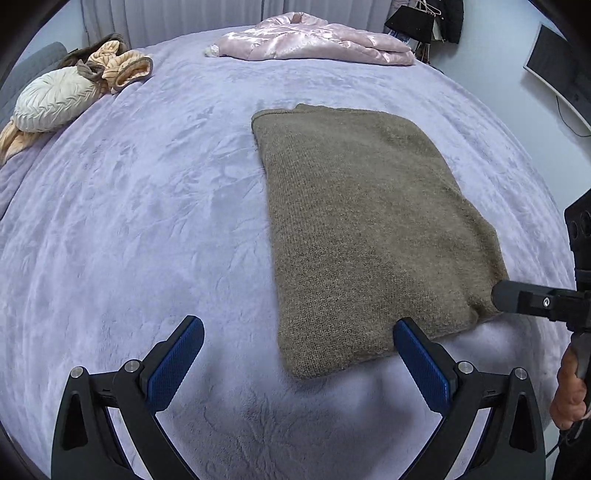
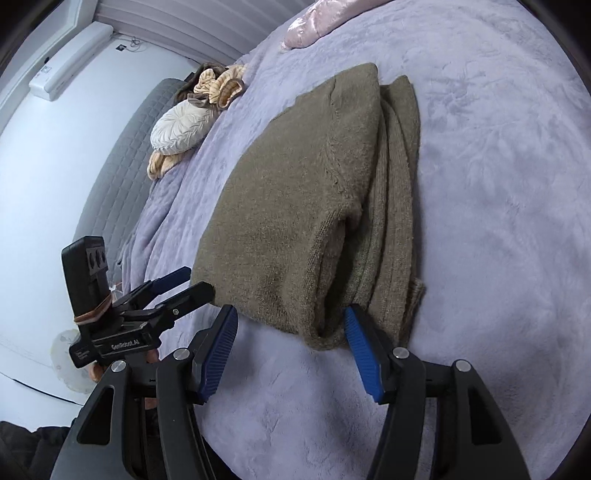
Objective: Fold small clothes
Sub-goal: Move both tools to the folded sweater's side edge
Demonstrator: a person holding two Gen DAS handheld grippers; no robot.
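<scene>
Left gripper (image 1: 298, 338) with blue-padded fingers (image 1: 176, 360) spread wide apart, gripping nothing, hovering over the lilac bed cover (image 1: 129, 229). Right finger of that pair just at the near edge of the folded brown sweater (image 1: 365, 229); left finger over bare cover, well clear of it. Between the two fingers, the sweater's near left corner.

Right gripper (image 2: 290, 336) likewise with fingers (image 2: 218, 354) set apart, holding nothing. Its right finger touching or just short of the sweater's (image 2: 295, 206) near rolled corner; its left finger just off the near edge. Seen from the left wrist view, one black finger of the right gripper (image 1: 517, 299) reaching in from the right edge, its tip at the sweater's near right corner, with a bare hand (image 1: 570, 391) on the handle below. Seen from the right wrist view, the left gripper (image 2: 184, 286) lying left of the fingers, tips near the sweater's near left corner.

Sweater flat on the bed ahead of both pairs of fingers, folded into a rough rectangle, layered edges stacked along its right side.

Farther off, to the left: a white round cushion (image 1: 55, 99) beside a bundle of peach ribbed fabric (image 1: 122, 66). At the far end of the bed: a shiny pink garment (image 1: 317, 42). Beyond, to the far right: dark bags hanging (image 1: 424, 18) and a monitor (image 1: 557, 70) against the wall.
</scene>
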